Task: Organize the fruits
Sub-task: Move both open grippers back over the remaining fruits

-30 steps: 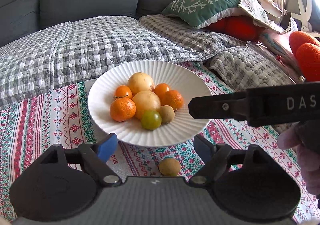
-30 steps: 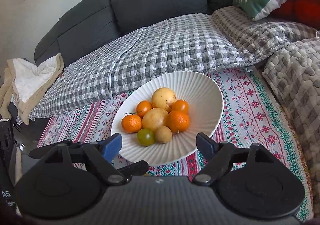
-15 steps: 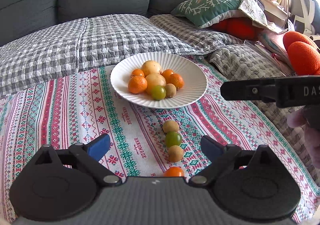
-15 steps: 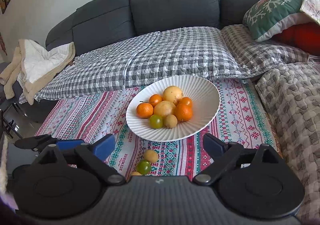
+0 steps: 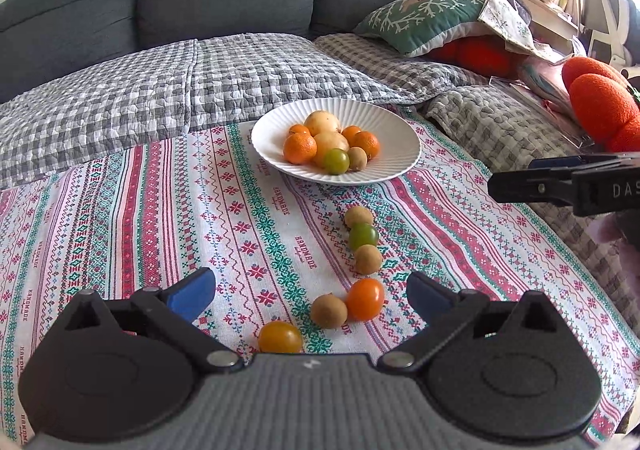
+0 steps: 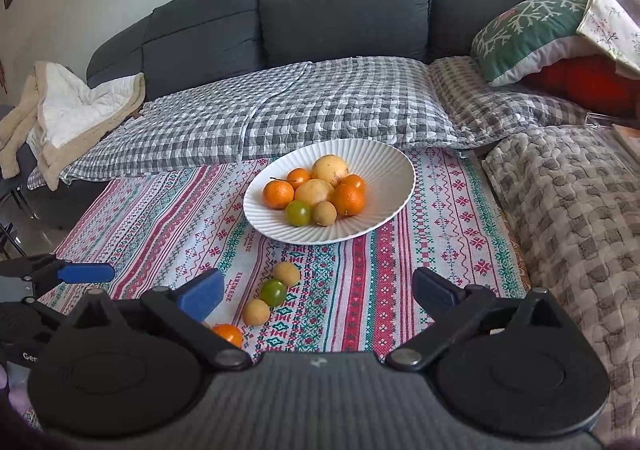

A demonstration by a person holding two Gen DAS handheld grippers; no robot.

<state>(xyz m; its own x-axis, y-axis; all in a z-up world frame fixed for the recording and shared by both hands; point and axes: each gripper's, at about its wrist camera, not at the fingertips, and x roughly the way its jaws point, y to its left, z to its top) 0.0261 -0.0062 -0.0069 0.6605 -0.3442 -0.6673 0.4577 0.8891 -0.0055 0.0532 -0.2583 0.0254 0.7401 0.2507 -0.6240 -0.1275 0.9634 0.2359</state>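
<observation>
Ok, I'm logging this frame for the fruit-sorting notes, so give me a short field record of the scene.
surface: striped embroidered tablecloth
container: white ribbed plate, holding eight fruits
loose fruits: six on the cloth, including a green tomato and an orange tomato
left claw: open, empty
right claw: open, empty
</observation>
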